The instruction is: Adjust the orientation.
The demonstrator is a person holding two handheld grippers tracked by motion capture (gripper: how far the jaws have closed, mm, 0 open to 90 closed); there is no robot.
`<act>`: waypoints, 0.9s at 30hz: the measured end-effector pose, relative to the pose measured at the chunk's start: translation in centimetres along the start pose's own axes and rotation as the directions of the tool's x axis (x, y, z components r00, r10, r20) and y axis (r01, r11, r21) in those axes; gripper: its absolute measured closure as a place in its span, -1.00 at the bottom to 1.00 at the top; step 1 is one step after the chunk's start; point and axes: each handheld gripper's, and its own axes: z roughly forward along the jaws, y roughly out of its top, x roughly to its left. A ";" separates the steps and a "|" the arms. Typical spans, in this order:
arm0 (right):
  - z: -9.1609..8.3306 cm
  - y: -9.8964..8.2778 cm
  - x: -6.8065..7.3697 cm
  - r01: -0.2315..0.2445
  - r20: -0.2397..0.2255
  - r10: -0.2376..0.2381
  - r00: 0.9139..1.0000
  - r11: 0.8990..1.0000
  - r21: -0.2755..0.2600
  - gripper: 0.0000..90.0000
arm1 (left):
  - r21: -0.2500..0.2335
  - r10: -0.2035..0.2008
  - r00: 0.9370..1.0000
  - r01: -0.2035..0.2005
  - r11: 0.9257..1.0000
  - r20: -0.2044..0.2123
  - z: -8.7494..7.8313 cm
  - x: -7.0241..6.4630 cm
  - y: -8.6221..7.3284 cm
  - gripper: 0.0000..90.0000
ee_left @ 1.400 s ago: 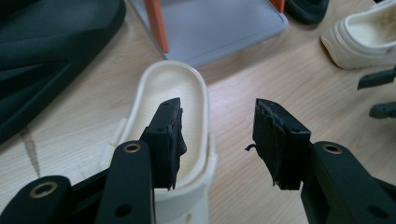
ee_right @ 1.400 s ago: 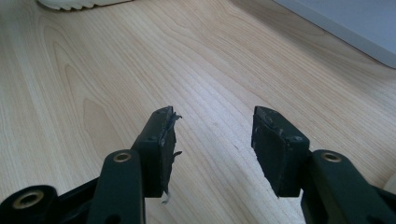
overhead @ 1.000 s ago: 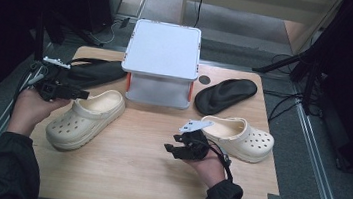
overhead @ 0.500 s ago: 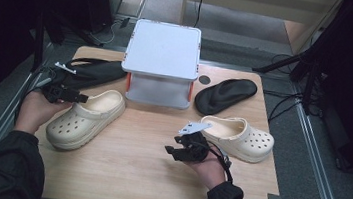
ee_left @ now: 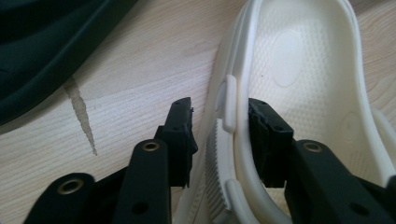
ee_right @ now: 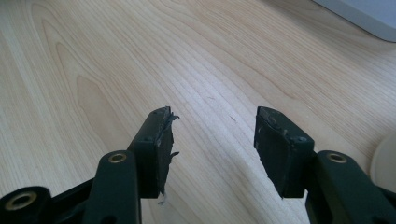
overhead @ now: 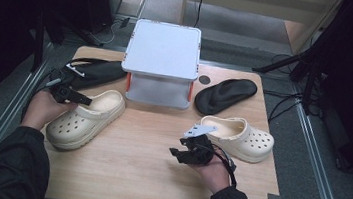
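Observation:
A cream clog (overhead: 86, 119) lies on the left of the wooden table, heel toward the back. My left gripper (overhead: 85, 101) straddles its heel rim (ee_left: 229, 107): one jaw is inside the shoe against the rim, the other outside with a small gap to the sole's side. Its jaws have just been closing with the rim between them. The second cream clog (overhead: 240, 137) lies at the right. My right gripper (overhead: 177, 153) hovers low over bare wood to the left of that clog, open, with nothing between its fingers (ee_right: 212, 116).
A white box-like stand (overhead: 162, 52) on orange legs sits at the back centre. One black sandal (overhead: 225, 95) lies right of it and another (overhead: 92, 70) left of it, just behind my left gripper. Bare wood (overhead: 132, 165) stretches across the front middle.
My left gripper has dropped onto the left clog's heel and its jaws have narrowed around the rim. The right gripper has stayed where it was.

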 end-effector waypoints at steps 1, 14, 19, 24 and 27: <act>-0.1 -0.1 0.0 0.001 0.002 -0.001 1.000 1.000 -0.004 0.05 | 0.003 -0.002 1.000 0.002 1.000 0.007 0.0 0.1 0.0 0.45; -0.3 -0.2 -0.1 0.000 0.007 0.000 1.000 1.000 -0.009 0.05 | 0.017 -0.020 1.000 0.020 1.000 0.016 -0.5 0.0 -0.1 0.70; -0.3 -0.2 -0.2 -0.001 0.007 0.001 1.000 1.000 -0.011 0.05 | -0.010 0.003 1.000 -0.003 1.000 -0.005 -1.7 -0.6 0.1 0.72; -0.3 -0.2 -0.2 -0.004 0.005 0.004 1.000 1.000 -0.011 0.05 | -0.059 0.020 1.000 -0.018 0.998 0.021 -3.3 -1.7 0.6 0.72; -0.3 -0.2 -0.2 -0.002 0.005 0.002 1.000 1.000 -0.012 0.05 | -0.083 0.038 0.999 -0.036 0.996 0.028 -4.3 -2.6 0.8 0.72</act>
